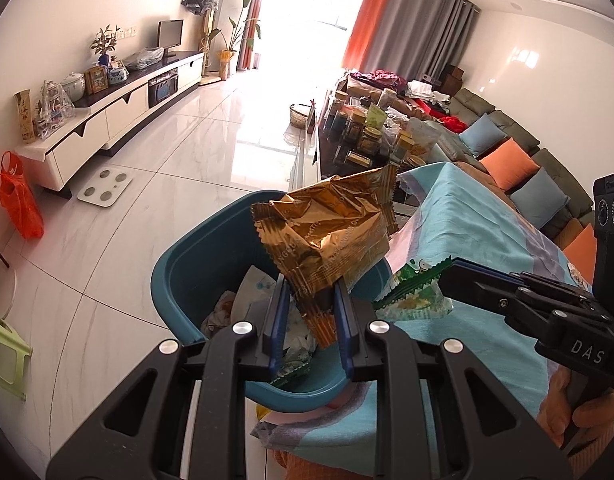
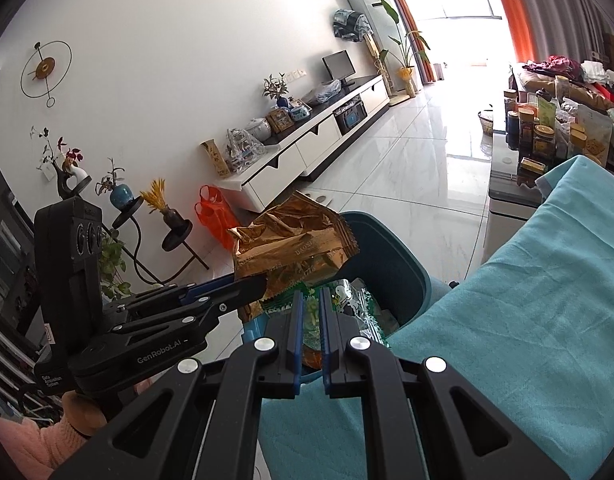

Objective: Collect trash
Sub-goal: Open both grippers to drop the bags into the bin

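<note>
Trash is what I carry in both tools right now, and both pieces hang over the blue bin (image 1: 195, 268) that stands on the floor against the edge of the cloth-covered table (image 1: 475, 248). My left gripper (image 1: 311, 312) is clamped on the lower corner of a crumpled gold foil wrapper (image 1: 327, 232), which stands up from the pads above the bin's open mouth. My right gripper (image 2: 311, 312) is squeezed together on a green snack wrapper (image 2: 347, 300), its jaws almost touching with the thin film pinched between them; from the left camera that wrapper sits just past the table's edge, beside the bin's rim, and I judge it not quite over the opening yet. Inside the bin I can see crumpled white paper (image 1: 255, 292) and other scraps, so some of the collecting looks done already. What is left, as I judge it, is to bring both wrappers fully over the mouth and let them go, the gold one first since it is already in place. The blue cloth near me shows no more loose wrappers that I can make out, though the far end of the table is crowded with jars (image 1: 367, 136) and packets and I cannot tell whether any of that counts as rubbish.
</note>
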Motion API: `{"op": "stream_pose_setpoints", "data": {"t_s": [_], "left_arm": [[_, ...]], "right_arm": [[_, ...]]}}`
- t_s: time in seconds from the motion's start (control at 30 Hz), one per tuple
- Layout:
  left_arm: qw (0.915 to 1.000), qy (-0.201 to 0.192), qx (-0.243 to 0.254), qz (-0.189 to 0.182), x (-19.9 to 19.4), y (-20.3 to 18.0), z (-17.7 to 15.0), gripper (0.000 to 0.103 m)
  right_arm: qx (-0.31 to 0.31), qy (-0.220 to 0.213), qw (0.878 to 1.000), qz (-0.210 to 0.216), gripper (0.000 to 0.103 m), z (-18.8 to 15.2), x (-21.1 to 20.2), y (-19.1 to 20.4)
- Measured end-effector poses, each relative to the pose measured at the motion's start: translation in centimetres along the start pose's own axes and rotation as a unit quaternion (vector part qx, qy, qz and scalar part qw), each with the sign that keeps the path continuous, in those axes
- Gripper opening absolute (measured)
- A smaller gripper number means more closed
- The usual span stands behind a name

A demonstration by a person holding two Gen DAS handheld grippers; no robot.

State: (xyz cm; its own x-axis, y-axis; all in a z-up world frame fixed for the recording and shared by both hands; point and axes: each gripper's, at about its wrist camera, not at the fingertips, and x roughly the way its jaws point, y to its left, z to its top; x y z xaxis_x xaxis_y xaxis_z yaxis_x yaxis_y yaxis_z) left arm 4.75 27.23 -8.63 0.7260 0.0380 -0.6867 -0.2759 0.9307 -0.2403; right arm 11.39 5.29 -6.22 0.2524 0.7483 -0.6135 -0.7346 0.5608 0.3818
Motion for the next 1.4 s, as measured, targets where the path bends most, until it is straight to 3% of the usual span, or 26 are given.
{"op": "stream_pose_setpoints", "data": {"t_s": [1.4], "left_arm": [[0.9979, 0.047, -0.036, 0.028, 5.0, 2.1, -1.6, 0.024]], "right_arm": [[-0.016, 0.066, 0.997, -0.024, 0.007, 0.7, 5.3, 0.8]]}}
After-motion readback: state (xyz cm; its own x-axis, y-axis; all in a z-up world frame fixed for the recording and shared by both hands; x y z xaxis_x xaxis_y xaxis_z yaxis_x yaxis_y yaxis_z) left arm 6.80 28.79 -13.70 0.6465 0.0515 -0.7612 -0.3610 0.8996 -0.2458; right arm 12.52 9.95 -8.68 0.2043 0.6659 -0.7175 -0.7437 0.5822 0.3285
